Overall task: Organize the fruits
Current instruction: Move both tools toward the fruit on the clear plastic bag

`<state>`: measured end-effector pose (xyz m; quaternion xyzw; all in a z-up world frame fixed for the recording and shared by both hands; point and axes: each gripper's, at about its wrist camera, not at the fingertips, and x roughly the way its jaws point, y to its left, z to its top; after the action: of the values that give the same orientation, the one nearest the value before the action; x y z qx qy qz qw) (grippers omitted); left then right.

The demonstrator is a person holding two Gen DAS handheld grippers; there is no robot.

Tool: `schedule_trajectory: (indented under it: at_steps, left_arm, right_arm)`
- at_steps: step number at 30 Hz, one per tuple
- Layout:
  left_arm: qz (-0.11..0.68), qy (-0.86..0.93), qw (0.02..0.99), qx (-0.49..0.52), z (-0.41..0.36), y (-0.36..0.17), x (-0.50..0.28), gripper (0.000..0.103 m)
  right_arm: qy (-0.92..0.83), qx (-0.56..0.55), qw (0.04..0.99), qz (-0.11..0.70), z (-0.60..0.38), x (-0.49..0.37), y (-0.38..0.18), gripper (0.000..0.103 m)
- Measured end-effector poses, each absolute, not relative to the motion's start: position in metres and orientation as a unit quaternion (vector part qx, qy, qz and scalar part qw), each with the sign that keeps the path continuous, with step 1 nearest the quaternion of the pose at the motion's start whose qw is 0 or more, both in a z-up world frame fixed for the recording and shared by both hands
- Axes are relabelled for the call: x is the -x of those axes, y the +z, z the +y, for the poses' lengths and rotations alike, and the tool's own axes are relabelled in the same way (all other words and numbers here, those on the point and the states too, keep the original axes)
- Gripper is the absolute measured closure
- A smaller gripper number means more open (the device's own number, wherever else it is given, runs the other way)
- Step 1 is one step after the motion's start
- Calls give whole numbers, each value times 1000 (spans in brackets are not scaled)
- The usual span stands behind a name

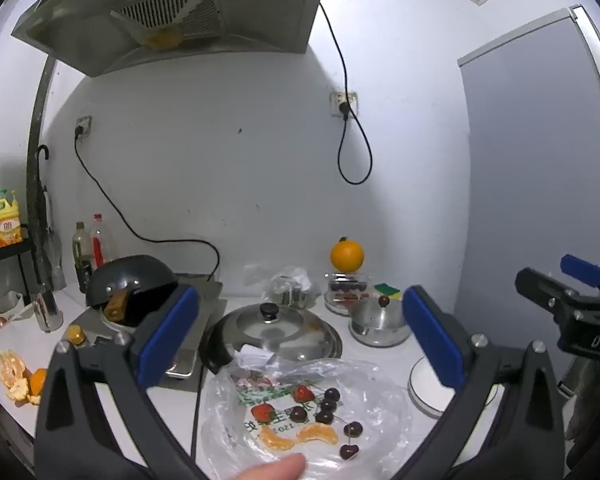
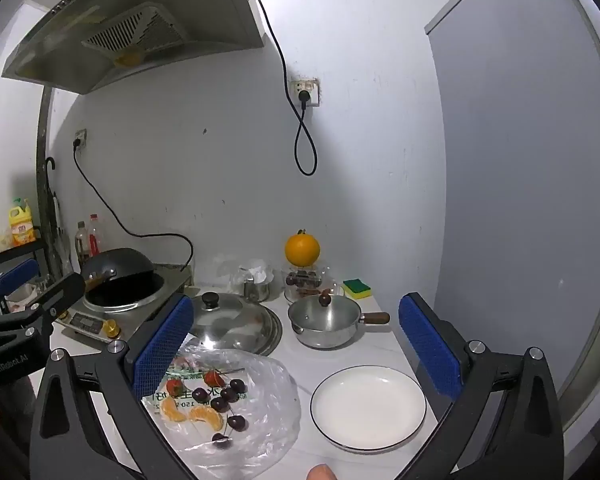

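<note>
A clear plastic bag lies flat on the white counter with fruit on it: two strawberries, several dark cherries and two orange segments. An empty white plate with a dark rim sits to the right of the bag. My left gripper hovers open above the bag, nothing between its blue pads. My right gripper is open too, above the gap between bag and plate. A whole orange rests on a glass jar at the back.
A steel pot lid and a small steel saucepan stand behind the bag. A black wok sits on a cooker at left, orange peel near the left edge. A fingertip shows at the bottom.
</note>
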<state>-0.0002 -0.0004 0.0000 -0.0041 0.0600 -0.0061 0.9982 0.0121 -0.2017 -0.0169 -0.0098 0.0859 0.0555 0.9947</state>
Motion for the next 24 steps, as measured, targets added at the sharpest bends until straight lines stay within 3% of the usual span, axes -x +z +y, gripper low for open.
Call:
schedule_trajectory:
  at_steps: [24]
  left_arm:
    - [84,-8,996,26,8,-6,-7,0]
  right_arm:
    - [57,18,994,93,-195,-19,-24,0]
